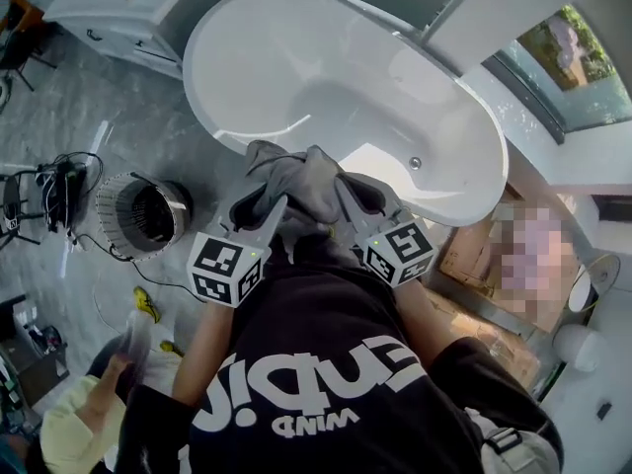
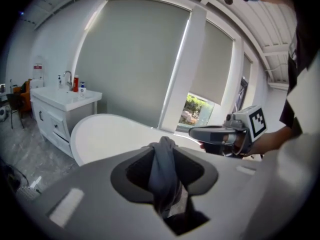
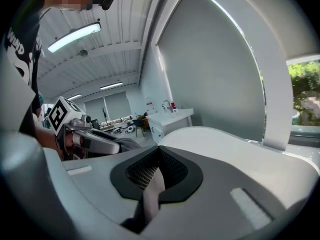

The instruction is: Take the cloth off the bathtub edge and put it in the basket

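Grey crumpled cloth (image 1: pixel 308 178), pinched in the narrow jaws of left gripper (image 1: pixel 265 206) and right gripper (image 1: pixel 360 197), could slip free if swung toward the round wire basket (image 1: pixel 111 208).

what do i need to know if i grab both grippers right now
Left gripper: shut on the crumpled dark grey cloth.
Right gripper: shut on the same cloth.
Cloth is bunched between them, over the near rim of the white oval bathtub.
Round wire-mesh basket stands on the floor to the left.
Done: cloth gripped.
To do: carry it to the basket and release.
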A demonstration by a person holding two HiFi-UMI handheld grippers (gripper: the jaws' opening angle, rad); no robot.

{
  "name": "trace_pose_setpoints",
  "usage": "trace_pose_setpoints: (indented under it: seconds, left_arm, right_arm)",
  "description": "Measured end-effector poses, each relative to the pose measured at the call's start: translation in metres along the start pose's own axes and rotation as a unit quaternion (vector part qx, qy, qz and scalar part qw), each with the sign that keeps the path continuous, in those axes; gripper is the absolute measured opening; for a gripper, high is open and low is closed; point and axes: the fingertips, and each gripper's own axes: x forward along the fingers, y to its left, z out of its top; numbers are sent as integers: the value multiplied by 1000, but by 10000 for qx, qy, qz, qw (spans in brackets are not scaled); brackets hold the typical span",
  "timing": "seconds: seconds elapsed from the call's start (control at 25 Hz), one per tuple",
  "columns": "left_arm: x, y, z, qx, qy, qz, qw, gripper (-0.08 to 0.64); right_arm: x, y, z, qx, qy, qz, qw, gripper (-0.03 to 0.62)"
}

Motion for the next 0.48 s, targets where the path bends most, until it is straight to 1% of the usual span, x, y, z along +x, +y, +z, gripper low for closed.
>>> trace_pose_setpoints:
  seconds: [0.12, 0.24, 0.48]
  left_arm:
    - [-15, 14, -5, -292, -233, 377, 9986, 110]
    - [-33, 28, -12, -493, -423, 699, 9954, 110]
    - [-67, 53, -19, -799, -637, 1027, 9894, 110]
  right_arm:
    - [24, 17, 2, -204, 126, 508, 9984, 9]
    - [48, 38, 4, -442, 220, 948, 9943, 9]
    - [80, 76, 18, -623, 292, 1410, 9876, 9]
